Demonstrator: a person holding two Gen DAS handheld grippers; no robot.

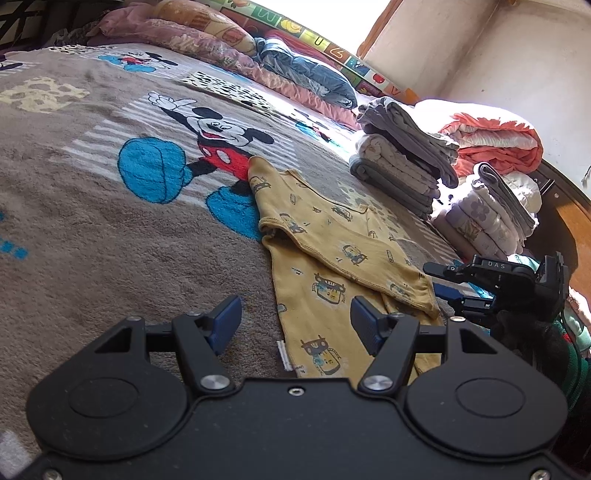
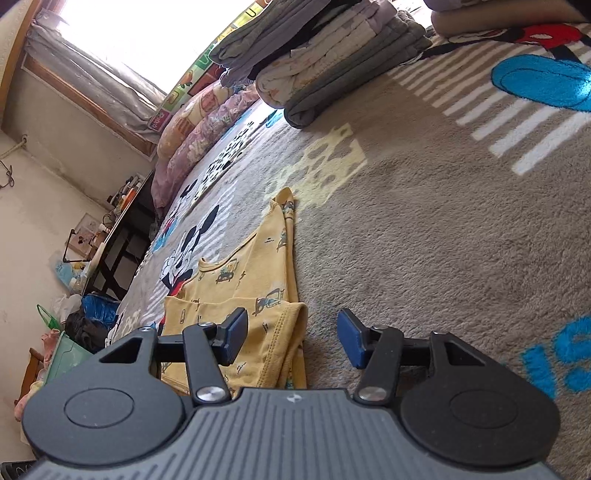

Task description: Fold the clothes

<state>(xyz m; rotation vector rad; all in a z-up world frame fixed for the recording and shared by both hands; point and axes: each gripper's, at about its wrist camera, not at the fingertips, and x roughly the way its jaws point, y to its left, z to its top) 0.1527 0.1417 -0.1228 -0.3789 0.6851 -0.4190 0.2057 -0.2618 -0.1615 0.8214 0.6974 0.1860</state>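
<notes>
Black linkage arms and blue pads of the left gripper (image 1: pixel 295 325) fill the bottom of its own view, tilted down toward the bed, jaws spread with nothing between them but the yellow printed garment (image 1: pixel 332 243) lying flat beneath and ahead. One such garment is in sight, partly folded, its upper layer doubled over the lower, resting on the grey cartoon-mouse blanket (image 1: pixel 92 221) that covers the bed. To the right of the left gripper, the right gripper (image 1: pixel 439 282) reaches in from the side at the garment's right edge, lying low over the blanket. In its own view the right gripper (image 2: pixel 291 334) also points downward, rolled so the scene leans, and its jaws stand apart; the folded hem of the garment (image 2: pixel 258 280) sits between them nearer the left pad, with no pad pressing on it. Beyond both grippers, two stacks of folded clothes (image 1: pixel 402 162) stand on the bed, one behind the other, with an orange quilt (image 1: pixel 495 140) behind them. Several pillows (image 1: pixel 207 33) line the bed's far edge.
</notes>
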